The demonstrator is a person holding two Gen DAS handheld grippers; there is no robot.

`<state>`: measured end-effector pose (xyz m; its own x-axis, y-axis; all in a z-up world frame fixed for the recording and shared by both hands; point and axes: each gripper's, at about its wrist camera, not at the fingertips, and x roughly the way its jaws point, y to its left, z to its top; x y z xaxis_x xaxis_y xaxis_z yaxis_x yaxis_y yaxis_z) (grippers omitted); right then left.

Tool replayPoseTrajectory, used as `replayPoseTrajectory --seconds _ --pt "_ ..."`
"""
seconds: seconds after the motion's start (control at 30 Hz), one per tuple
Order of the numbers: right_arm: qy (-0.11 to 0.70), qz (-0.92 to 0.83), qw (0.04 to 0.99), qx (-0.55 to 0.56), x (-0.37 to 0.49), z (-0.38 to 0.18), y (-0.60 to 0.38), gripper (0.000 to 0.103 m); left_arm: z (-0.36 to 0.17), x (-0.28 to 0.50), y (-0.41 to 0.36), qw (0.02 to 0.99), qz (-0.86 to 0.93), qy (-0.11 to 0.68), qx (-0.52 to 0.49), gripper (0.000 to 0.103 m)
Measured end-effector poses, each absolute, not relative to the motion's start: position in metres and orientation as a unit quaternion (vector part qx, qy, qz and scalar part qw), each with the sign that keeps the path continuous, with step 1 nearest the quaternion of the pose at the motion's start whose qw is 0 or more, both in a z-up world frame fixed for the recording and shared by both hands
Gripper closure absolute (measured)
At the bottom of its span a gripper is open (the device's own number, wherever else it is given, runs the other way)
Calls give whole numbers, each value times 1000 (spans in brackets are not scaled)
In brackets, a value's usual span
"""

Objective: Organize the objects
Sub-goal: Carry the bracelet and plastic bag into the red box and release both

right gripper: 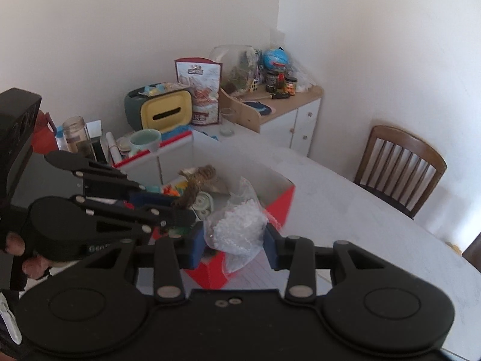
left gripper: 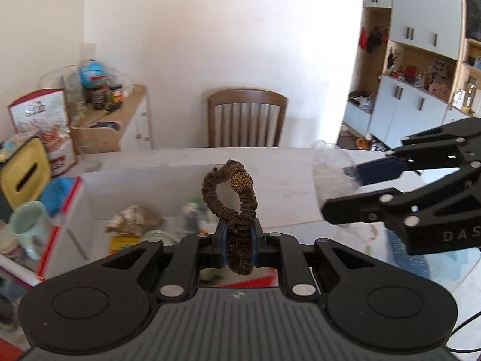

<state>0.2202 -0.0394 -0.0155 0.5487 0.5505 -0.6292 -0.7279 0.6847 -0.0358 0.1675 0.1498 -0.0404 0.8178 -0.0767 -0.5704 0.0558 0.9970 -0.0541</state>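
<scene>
Two grips at once. From my left wrist, my left gripper [left gripper: 239, 242] pinches a brown scrunchie [left gripper: 233, 198] with a gold bead above the red-and-white box [left gripper: 72, 201]. From my right wrist, my right gripper [right gripper: 234, 240] clamps a clear bag of white beads [right gripper: 237, 228] over that box's red corner.

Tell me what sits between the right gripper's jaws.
A clear plastic bag of white beads sits pinched between the right gripper jaws, shown in the right wrist view.
</scene>
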Motion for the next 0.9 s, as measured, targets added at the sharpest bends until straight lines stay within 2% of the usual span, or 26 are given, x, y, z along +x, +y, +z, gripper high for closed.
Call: replayPoseTrajectory --seconds 0.37,0.9 --pt "331 356 866 -120 250 -39 14 64 -49 189 221 943 13 331 -17 89" --pt "371 328 858 -135 306 -101 81 64 -106 253 251 916 17 400 2 89"
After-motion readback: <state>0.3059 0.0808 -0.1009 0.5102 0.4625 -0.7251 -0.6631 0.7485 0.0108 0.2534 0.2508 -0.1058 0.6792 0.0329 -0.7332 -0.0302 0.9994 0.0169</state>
